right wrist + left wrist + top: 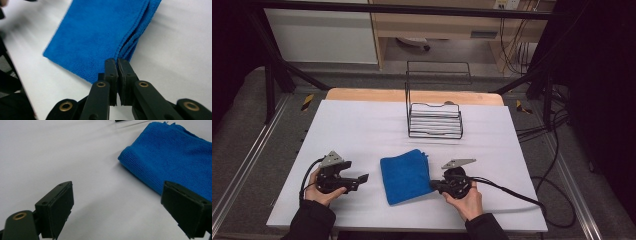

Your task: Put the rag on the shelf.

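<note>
Right gripper view looks down the right tool point(117, 61), its jaws pressed together at the layered corner of the folded blue towel point(100, 32); whether a fold is pinched I cannot tell, so the work seems barely begun; left gripper view has the left tool point(117, 205) spread wide over bare tabletop point(50, 150), the towel just beside its far jaw. High view alone shows the towel lying between both hands at the near edge and, farther back, the untouched wire rack point(435, 120).
</note>
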Demonstrator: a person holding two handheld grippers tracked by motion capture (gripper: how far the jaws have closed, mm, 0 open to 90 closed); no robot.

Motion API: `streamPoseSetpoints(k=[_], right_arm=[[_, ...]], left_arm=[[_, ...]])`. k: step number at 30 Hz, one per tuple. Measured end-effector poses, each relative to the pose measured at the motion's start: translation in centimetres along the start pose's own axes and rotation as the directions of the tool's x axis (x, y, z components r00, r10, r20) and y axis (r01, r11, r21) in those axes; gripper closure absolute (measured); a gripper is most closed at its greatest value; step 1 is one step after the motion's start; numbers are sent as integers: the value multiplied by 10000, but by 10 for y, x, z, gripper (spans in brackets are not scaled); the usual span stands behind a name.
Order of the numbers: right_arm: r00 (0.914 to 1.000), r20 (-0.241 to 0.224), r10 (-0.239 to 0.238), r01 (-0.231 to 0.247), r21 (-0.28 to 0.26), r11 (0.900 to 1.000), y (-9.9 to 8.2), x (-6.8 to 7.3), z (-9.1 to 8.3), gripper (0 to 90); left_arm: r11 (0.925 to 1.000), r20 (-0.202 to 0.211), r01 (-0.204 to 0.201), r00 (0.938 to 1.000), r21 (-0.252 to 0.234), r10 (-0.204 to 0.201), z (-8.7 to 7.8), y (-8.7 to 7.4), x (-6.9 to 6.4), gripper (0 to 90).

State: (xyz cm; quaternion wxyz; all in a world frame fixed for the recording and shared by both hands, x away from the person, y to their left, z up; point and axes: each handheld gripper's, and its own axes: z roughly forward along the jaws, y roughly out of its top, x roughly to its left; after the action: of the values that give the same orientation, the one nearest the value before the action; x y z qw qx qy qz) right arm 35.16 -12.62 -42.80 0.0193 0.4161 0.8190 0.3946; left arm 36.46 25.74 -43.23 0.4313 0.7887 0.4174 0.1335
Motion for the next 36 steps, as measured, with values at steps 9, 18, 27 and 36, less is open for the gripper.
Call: streamPoseSetpoints(k=[9, 18, 27, 36], right_arm=[[9946, 549, -882, 935, -1028, 9903, 22, -23, 9, 441], [9920, 921, -867, 932, -684, 9933, 55, -47, 56, 418], [9909, 502, -1246, 1257, -203, 9919, 60, -40, 76, 699], [9972, 714, -241, 268, -379, 9989, 59, -38, 60, 860]], left_arm=[[10000, 10, 38, 10000, 11, -38, 1, 0, 0, 114], [10000, -33, 9, 10000, -29, -9, 0, 0, 1, 113], [10000, 5, -25, 10000, -30, 25, 1, 1, 1, 113], [10000, 158, 24, 9999, -46, -24, 2, 0, 0, 113]])
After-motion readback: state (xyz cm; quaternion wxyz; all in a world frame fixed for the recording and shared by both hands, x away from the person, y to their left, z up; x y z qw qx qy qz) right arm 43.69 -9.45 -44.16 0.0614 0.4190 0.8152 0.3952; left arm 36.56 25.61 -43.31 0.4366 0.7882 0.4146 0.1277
